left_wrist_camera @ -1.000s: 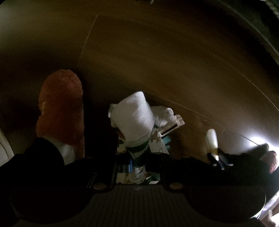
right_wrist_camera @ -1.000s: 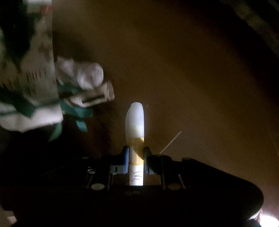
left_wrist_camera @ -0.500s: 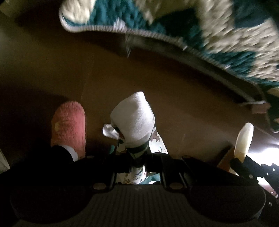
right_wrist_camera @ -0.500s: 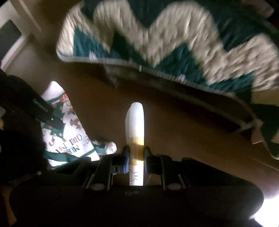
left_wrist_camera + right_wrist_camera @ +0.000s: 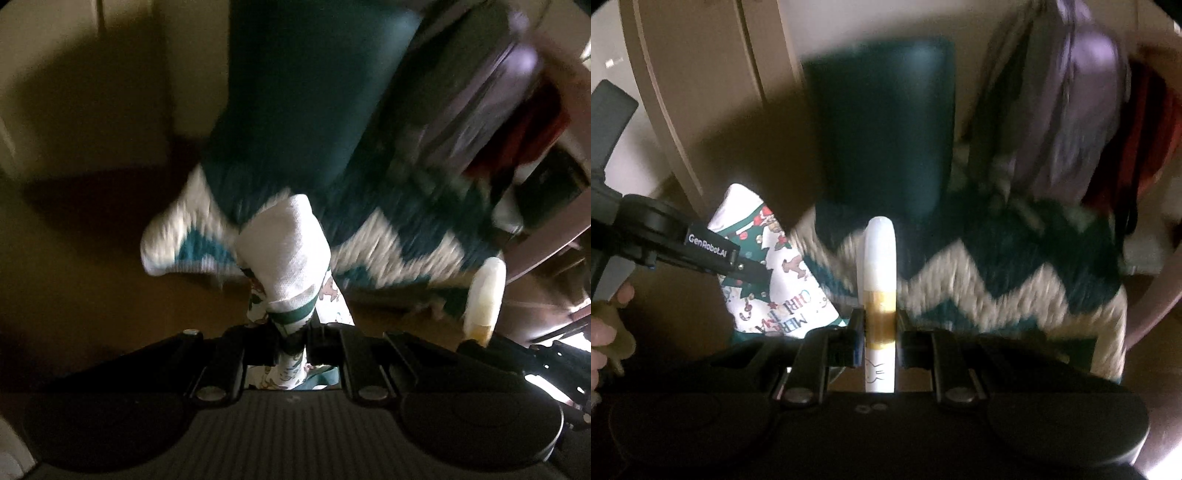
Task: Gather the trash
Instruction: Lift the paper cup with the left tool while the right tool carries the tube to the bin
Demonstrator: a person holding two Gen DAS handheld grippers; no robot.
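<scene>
Right wrist view had the right gripper (image 5: 881, 328) clamped on a white tube (image 5: 881, 295) mid-frame, left gripper (image 5: 291, 338) pinching a Christmas bag (image 5: 284, 258) at center; thin grip, could've slipped.

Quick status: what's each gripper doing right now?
Left gripper: shut on the Christmas-print paper bag.
Right gripper: shut on the white and gold tube.

Both views are dim and motion-blurred, corners vignetted black by fisheye bending; glare burns at the left view's lower right.
</scene>
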